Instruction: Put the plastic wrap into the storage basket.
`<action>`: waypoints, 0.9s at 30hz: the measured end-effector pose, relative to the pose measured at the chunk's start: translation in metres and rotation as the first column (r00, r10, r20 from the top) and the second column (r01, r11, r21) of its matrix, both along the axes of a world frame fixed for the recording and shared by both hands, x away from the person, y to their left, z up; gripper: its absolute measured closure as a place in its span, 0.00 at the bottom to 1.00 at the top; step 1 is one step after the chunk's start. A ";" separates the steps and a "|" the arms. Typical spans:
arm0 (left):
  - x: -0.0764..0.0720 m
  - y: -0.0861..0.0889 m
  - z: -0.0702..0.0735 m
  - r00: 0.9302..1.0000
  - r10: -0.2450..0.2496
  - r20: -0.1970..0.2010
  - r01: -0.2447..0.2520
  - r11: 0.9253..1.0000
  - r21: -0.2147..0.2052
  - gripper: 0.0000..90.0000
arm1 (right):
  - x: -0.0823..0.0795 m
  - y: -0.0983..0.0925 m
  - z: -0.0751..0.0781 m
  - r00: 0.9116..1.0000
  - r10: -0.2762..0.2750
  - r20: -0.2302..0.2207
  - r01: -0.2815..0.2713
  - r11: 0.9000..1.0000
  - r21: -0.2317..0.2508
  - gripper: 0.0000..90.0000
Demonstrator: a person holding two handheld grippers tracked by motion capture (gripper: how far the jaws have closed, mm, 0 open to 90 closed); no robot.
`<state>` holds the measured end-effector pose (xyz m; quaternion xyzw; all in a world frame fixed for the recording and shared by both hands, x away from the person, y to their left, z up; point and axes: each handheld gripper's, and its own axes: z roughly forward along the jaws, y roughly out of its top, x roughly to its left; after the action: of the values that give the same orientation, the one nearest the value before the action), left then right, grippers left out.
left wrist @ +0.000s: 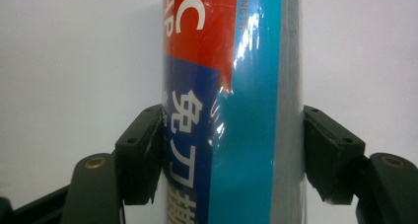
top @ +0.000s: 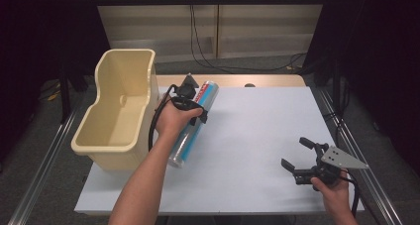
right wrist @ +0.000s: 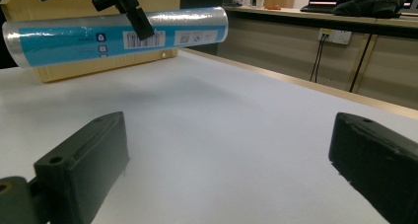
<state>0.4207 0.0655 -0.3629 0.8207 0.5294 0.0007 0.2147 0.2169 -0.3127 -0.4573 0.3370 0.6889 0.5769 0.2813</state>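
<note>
Your left hand-held gripper (left wrist: 229, 150) clamps the wrap roll (left wrist: 231, 86) clear of the desk (top: 257, 136) beside the bin (top: 119, 111); your right hand-held gripper (top: 297, 155) rests wide, empty.

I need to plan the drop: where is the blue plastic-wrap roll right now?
The blue plastic-wrap roll is clamped in the left tongs, lifted off the white table, just right of the cream plastic bin in the high view.

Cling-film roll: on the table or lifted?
Lifted. The right gripper view shows the roll clear of the table, roughly level; the left gripper has its jaws clamped on its sides.
</note>
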 end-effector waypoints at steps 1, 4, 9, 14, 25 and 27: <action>-0.001 0.001 0.003 1.000 0.002 0.000 -0.002 1.000 0.001 0.36 | 0.000 0.000 0.000 1.000 0.001 -0.001 -0.001 1.000 0.002 0.01; -0.003 0.006 0.010 1.000 0.010 0.003 -0.010 1.000 0.006 0.36 | 0.000 0.001 0.000 1.000 0.001 -0.001 -0.001 1.000 0.005 0.01; -0.006 0.015 0.020 0.999 0.035 -0.001 -0.035 0.999 -0.002 0.36 | 0.000 0.000 0.000 1.000 0.001 0.000 -0.001 1.000 0.008 0.01; -0.007 0.024 0.030 0.998 0.054 -0.016 -0.054 0.999 0.000 0.36 | 0.000 0.000 0.000 1.000 0.001 -0.001 -0.001 1.000 0.009 0.01; -0.009 0.043 0.056 0.996 0.084 -0.022 -0.084 0.996 -0.012 0.36 | 0.000 0.001 0.000 1.000 0.005 -0.001 -0.005 1.000 0.010 0.01; -0.009 0.046 0.060 0.996 0.090 -0.019 -0.090 0.996 -0.008 0.36 | 0.000 0.002 -0.001 1.000 0.006 -0.004 -0.006 1.000 0.009 0.01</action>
<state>0.4113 0.1114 -0.3029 0.7950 0.5679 0.0002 0.2130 0.2169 -0.3111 -0.4578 0.3373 0.6878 0.5801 0.2767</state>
